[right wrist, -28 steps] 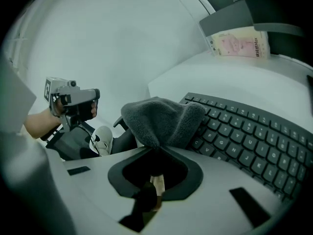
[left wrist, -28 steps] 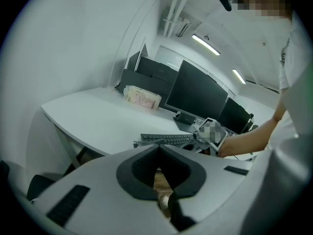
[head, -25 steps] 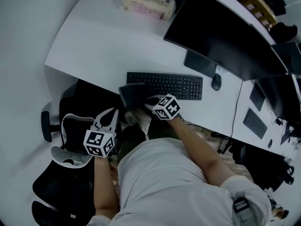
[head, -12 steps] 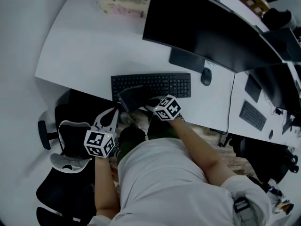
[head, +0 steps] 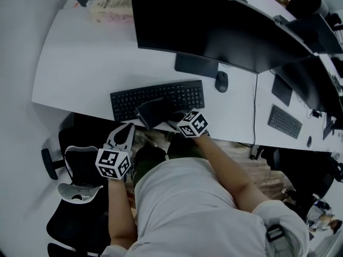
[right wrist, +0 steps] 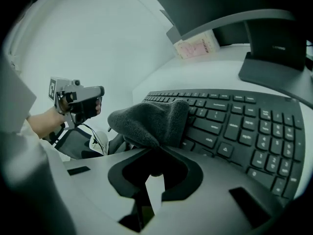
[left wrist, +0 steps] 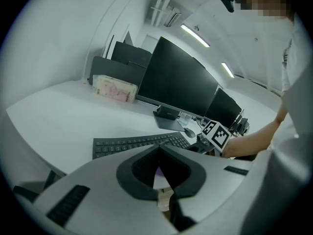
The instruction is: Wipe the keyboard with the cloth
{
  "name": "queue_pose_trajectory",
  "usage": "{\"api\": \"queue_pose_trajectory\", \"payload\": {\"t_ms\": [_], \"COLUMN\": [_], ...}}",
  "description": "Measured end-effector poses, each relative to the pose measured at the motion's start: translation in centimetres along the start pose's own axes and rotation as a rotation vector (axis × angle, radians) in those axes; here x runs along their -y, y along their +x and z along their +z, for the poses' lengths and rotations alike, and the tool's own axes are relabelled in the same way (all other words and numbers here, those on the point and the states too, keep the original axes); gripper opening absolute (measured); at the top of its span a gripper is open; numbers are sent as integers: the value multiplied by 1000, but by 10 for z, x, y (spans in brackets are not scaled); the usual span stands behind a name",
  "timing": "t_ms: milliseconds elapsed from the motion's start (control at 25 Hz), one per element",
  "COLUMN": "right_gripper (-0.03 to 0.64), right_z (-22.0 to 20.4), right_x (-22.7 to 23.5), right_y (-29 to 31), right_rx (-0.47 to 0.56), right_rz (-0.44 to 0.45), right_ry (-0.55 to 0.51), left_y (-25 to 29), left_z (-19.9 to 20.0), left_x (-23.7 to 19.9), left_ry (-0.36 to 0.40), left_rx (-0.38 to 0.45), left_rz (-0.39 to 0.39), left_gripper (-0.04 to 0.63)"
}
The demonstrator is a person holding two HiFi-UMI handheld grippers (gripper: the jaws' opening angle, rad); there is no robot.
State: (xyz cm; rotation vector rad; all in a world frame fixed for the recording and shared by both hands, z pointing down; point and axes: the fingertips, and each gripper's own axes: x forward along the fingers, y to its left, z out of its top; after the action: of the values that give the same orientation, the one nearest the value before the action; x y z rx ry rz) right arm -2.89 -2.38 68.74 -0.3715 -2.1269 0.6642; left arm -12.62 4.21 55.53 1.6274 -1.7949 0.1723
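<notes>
A black keyboard (head: 177, 92) lies near the front edge of the white desk (head: 86, 63). A dark grey cloth (head: 154, 112) rests on the keyboard's front rows, left of its middle. My right gripper (head: 170, 118) is shut on the cloth's near end; in the right gripper view the cloth (right wrist: 149, 121) bunches just beyond the right gripper (right wrist: 156, 150) and covers keys of the keyboard (right wrist: 239, 126). My left gripper (head: 125, 133) hangs below the desk edge, off the keyboard, shut with nothing in it. The left gripper view shows the left gripper (left wrist: 158, 150) and the keyboard (left wrist: 132, 144) ahead.
A wide dark monitor (head: 214, 20) on a stand (head: 195, 66) sits behind the keyboard, with a mouse (head: 221, 82) to its right. A pink-and-white package (head: 110, 8) lies at the back left. An office chair (head: 80, 162) is below left. The adjoining desk holds another keyboard (head: 285, 122).
The right gripper has slid the cloth rightward along the keyboard, from its left end toward the middle. The head view has shifted. The left gripper has stayed put.
</notes>
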Motion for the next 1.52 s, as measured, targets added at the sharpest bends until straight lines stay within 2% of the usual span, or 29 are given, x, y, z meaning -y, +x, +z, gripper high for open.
{"api": "queue_pose_trajectory", "payload": {"t_ms": [640,1000,1240,1520], "right_gripper": [44,44,46,44], "right_z": [-41,-68,-80,-83], "right_x": [67,99,108,97], "right_y": [-81,-122,-144,-172], "right_rx": [92,156,212,318], "right_rz": [-69,-149,-221,-306], "right_ry": [125,207,274,324], "left_y": [74,108,123,129], "left_z": [14,22,30,41], "left_x": [65,93,111,131], "left_ry": [69,123,173,233], "left_rx": [-41,-59,-71,-84], "left_rz": [-100,-166,-243,-341], "left_gripper": [3,3,2,3]}}
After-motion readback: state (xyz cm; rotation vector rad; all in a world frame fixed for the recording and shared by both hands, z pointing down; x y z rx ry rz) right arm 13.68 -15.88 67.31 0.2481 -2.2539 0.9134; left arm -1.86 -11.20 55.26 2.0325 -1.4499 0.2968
